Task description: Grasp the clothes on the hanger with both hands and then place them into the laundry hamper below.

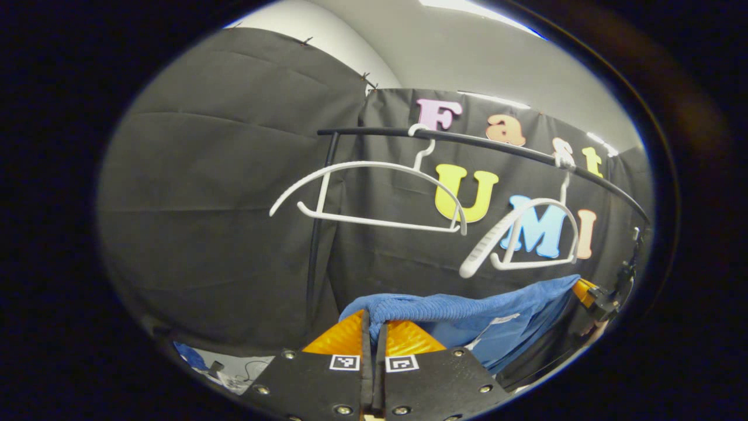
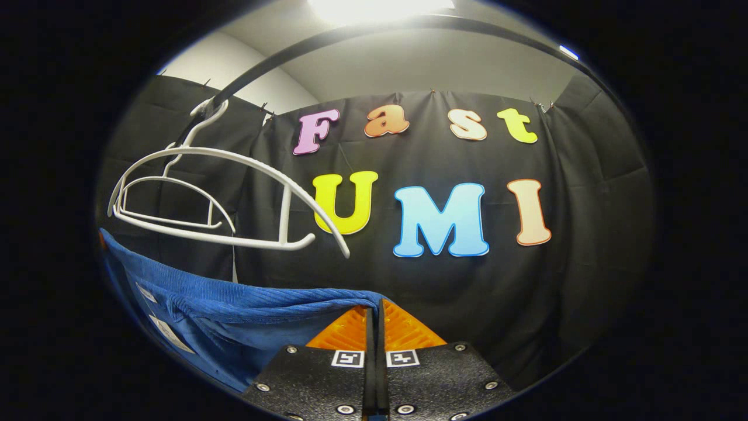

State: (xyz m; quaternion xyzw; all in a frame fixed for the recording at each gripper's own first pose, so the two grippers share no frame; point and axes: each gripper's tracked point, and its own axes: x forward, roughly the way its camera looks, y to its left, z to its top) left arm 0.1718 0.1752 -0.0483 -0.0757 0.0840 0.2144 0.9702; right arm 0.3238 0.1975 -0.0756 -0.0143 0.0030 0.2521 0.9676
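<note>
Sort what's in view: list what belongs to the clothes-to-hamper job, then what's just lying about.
Job:
- blue garment, stretched between the grippers
- left gripper, shut on it
- right gripper, shut on it
- two white hangers, bare
- black rail

Lying about:
- cables and bits on the floor

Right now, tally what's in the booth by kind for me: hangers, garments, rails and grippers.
White hangers: 2, both bare on the rail
Blue garment: 1, off the hangers, held at both ends
Black rail: 1
Grippers: 2, left gripper, right gripper, each shut on the garment
Total: 6
</note>
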